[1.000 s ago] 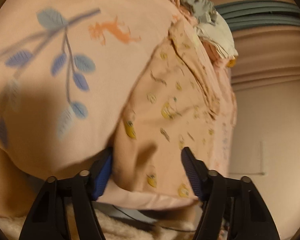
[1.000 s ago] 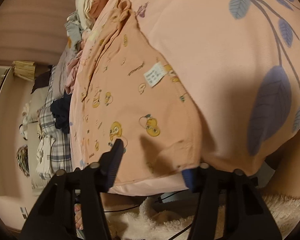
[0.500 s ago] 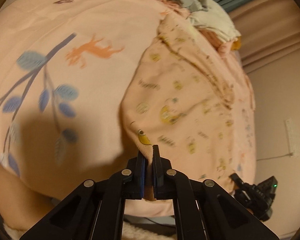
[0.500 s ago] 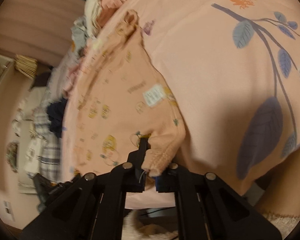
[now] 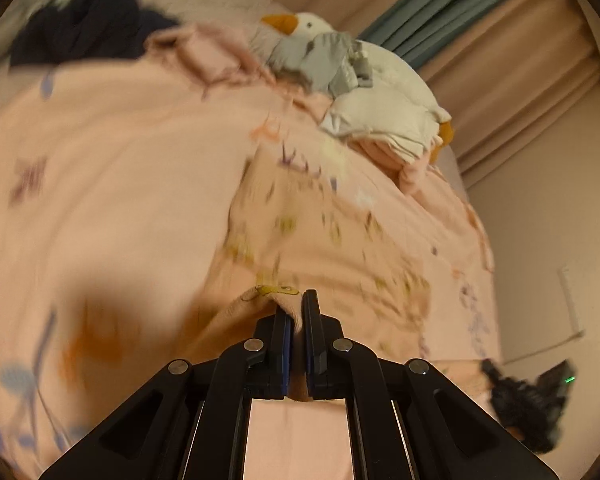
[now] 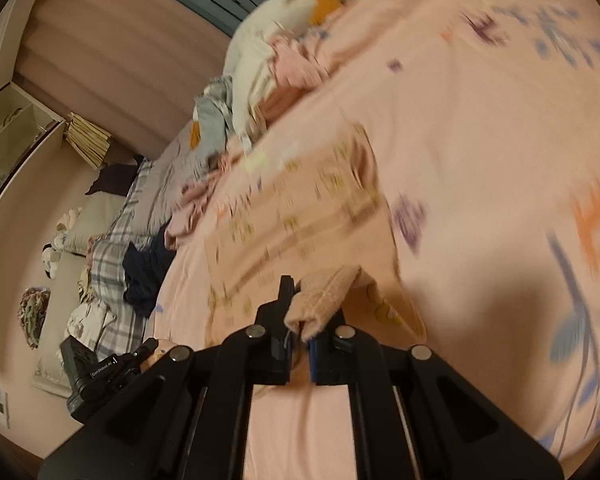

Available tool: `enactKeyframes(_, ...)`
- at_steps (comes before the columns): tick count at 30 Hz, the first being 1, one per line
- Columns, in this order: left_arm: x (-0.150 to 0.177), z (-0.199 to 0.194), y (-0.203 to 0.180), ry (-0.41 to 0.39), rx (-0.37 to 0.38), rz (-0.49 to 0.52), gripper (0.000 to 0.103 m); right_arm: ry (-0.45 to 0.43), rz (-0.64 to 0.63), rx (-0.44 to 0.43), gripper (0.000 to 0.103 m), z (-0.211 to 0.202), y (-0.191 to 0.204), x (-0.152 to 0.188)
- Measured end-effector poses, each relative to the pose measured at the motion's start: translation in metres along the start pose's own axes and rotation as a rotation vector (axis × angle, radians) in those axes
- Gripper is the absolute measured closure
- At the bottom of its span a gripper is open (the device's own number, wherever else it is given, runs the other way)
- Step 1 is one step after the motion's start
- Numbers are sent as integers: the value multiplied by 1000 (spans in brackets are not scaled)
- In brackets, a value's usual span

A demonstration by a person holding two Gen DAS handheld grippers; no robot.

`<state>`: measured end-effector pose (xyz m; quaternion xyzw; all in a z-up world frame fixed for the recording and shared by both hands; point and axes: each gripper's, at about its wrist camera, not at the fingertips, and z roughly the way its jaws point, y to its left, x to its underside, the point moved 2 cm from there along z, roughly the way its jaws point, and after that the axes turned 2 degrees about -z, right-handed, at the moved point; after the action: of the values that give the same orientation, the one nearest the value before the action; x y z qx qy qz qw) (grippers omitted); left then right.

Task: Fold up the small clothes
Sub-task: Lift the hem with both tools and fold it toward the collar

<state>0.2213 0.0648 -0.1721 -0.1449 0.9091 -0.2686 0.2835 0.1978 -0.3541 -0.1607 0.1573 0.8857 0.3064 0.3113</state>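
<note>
Two grippers hold one small peach garment [image 5: 324, 240] on the pink bedspread [image 5: 100, 184]. Our left gripper [image 5: 296, 312] has just clamped its near hem, our right gripper [image 6: 300, 316] another hem corner — both pinching cloth. Beyond lies a plush goose [image 5: 360, 92] among piled clothes [image 6: 220, 128].

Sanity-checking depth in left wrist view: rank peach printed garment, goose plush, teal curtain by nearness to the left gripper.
1. Peach printed garment: hem pinched in the left gripper.
2. Goose plush: upper centre, farther up the bed.
3. Teal curtain: top right, behind the plush.
</note>
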Motion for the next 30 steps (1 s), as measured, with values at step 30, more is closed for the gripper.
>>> enactKeyframes(30,-115,99,26,33,-274,-78,100,124,-17,350,65,118,-38,-112)
